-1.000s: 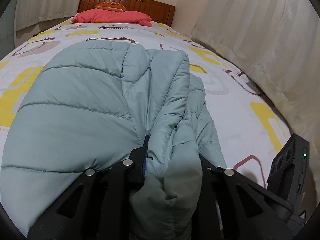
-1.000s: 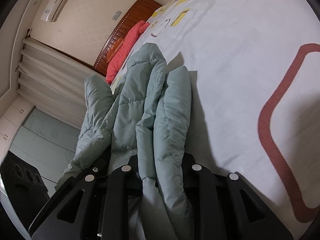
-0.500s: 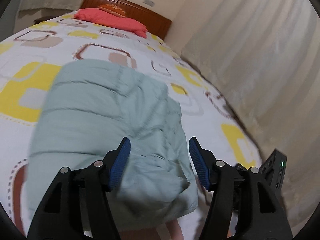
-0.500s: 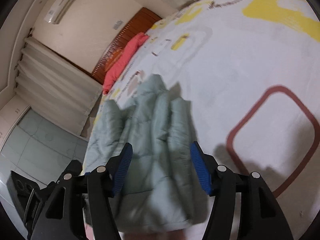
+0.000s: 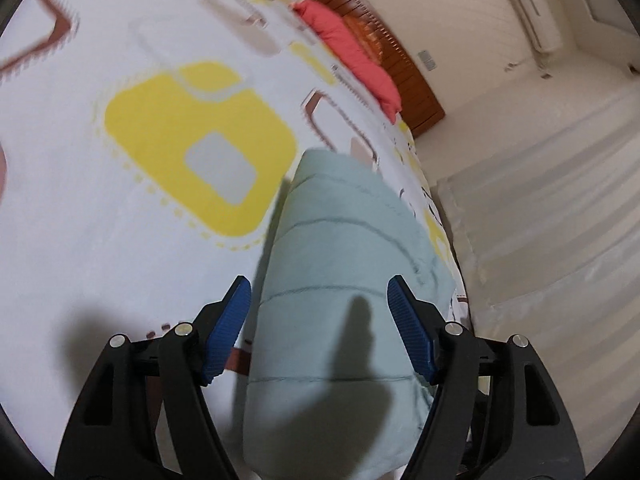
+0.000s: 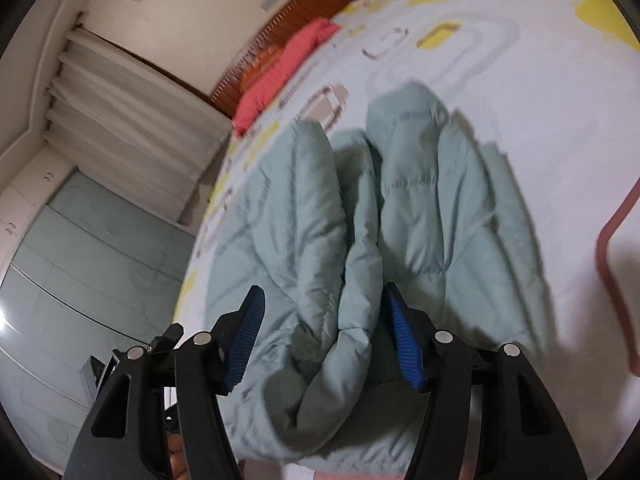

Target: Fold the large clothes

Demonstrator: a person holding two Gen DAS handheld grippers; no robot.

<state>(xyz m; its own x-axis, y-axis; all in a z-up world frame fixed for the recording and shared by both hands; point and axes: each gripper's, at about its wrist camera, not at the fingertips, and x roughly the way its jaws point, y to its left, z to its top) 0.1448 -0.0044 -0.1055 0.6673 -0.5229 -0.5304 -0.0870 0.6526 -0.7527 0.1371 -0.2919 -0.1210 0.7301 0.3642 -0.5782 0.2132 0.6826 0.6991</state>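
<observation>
In the left wrist view, our left gripper (image 5: pixel 318 328) hangs with jaws apart above the folded pale-green puffer jacket (image 5: pixel 340 280), lower centre, on the patterned bedsheet (image 5: pixel 140 160). In the right wrist view, our right gripper (image 6: pixel 324 332) is spread too, bunched folds between its pads. We judge the puffy layers may spring open unpressed.
</observation>
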